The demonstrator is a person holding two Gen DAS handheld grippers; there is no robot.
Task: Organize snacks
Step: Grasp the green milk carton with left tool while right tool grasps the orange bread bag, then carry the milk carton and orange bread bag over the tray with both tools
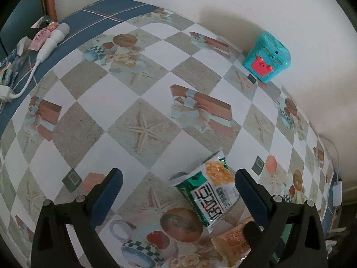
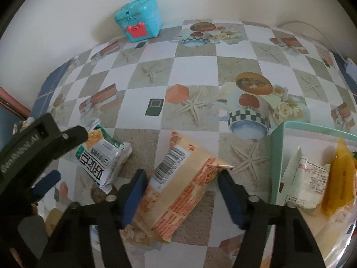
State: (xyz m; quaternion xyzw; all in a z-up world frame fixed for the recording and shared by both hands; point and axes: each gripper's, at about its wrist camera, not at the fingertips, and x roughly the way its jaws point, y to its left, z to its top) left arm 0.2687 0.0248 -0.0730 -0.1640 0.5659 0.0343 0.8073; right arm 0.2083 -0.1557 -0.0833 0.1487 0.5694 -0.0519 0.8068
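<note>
A green-and-white snack packet [image 1: 207, 189] lies on the patterned tablecloth between my left gripper's [image 1: 178, 178] open fingers, closer to the right finger. It also shows in the right wrist view [image 2: 102, 156]. An orange-and-cream snack packet [image 2: 178, 185] lies between the open fingers of my right gripper [image 2: 181, 178], barcode up; it also shows in the left wrist view [image 1: 232, 243]. A mint-green tray [image 2: 276, 156] at the right holds a white packet [image 2: 308, 178] and a yellow packet [image 2: 339, 178]. My left gripper [image 2: 51, 156] shows at the left of the right wrist view.
A teal toy box with a red front [image 1: 266, 58] stands against the white wall at the table's back; it also shows in the right wrist view [image 2: 140, 22]. A white cabled device [image 1: 53, 40] and small pink items lie on the blue border at far left.
</note>
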